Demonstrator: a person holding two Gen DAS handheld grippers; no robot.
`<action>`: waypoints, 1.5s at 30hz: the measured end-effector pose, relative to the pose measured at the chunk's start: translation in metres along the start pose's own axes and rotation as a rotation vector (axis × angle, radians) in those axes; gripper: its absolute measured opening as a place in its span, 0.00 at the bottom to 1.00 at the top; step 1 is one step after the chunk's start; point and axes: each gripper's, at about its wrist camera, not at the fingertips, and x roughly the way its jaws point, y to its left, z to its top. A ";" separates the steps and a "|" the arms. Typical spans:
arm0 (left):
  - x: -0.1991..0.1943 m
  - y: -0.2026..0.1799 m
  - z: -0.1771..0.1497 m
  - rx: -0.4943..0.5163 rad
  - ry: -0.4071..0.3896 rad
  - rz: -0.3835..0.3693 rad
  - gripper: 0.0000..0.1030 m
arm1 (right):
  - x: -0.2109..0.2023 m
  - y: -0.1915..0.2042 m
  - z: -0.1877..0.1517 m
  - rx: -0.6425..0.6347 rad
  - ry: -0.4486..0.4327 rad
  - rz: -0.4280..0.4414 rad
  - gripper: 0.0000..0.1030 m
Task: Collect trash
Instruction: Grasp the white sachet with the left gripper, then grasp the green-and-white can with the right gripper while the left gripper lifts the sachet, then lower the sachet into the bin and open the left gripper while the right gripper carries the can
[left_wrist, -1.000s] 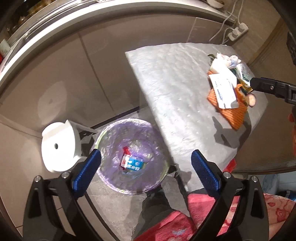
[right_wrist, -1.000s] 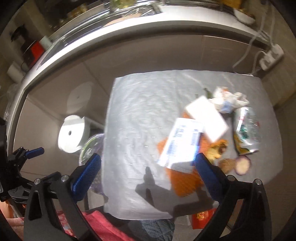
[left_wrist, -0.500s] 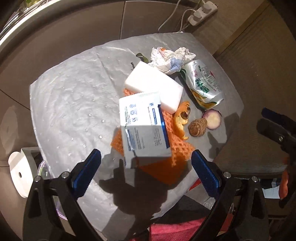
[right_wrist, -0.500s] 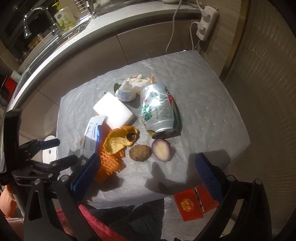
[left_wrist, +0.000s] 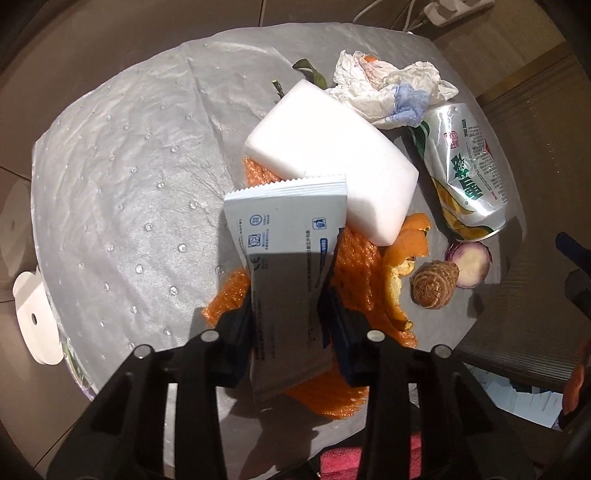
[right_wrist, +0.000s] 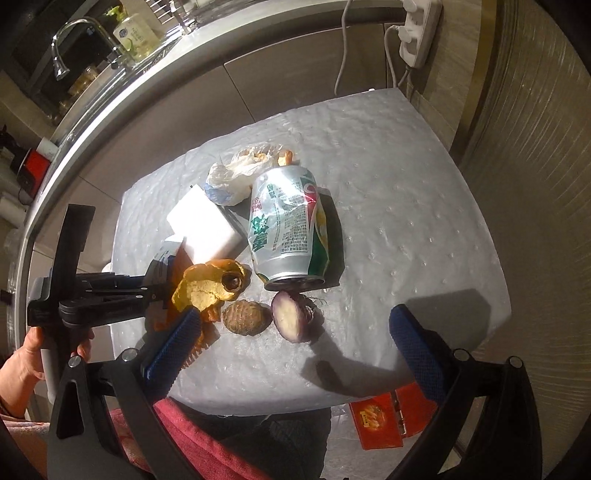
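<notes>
My left gripper (left_wrist: 288, 314) is shut on a white and blue packet (left_wrist: 286, 258), its jaws pinching the packet's near end over an orange foam net (left_wrist: 354, 266). Behind the packet lies a white foam block (left_wrist: 332, 155), a crumpled tissue (left_wrist: 388, 92), a crushed silver can (left_wrist: 461, 170), orange peel (left_wrist: 402, 254), a brown taro root (left_wrist: 434, 284) and a purple onion half (left_wrist: 469, 264). My right gripper (right_wrist: 295, 339) is open above the table's near edge, with the taro root (right_wrist: 245, 317) and onion half (right_wrist: 291, 317) between its fingers. The can (right_wrist: 288, 229) lies just beyond.
The small table has a grey padded cover (right_wrist: 406, 192). A white bin lid (left_wrist: 33, 317) shows at the table's left edge. A red packet (right_wrist: 391, 417) lies on the floor below the near edge. A power strip (right_wrist: 417, 26) hangs on the wall behind.
My left gripper swung from over the bin to the table, came down and shut on the white and blue packet. My right gripper moved right and lower, towards the taro root and onion half.
</notes>
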 end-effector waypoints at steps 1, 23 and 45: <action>-0.001 -0.002 -0.001 0.005 -0.006 0.001 0.23 | 0.002 0.000 0.001 -0.014 0.000 0.003 0.98; -0.099 0.028 -0.016 -0.089 -0.187 -0.118 0.15 | 0.114 0.010 0.061 -0.050 0.150 -0.009 0.73; -0.115 0.185 -0.135 -0.308 -0.237 0.065 0.15 | 0.002 0.128 0.045 -0.172 0.000 0.080 0.72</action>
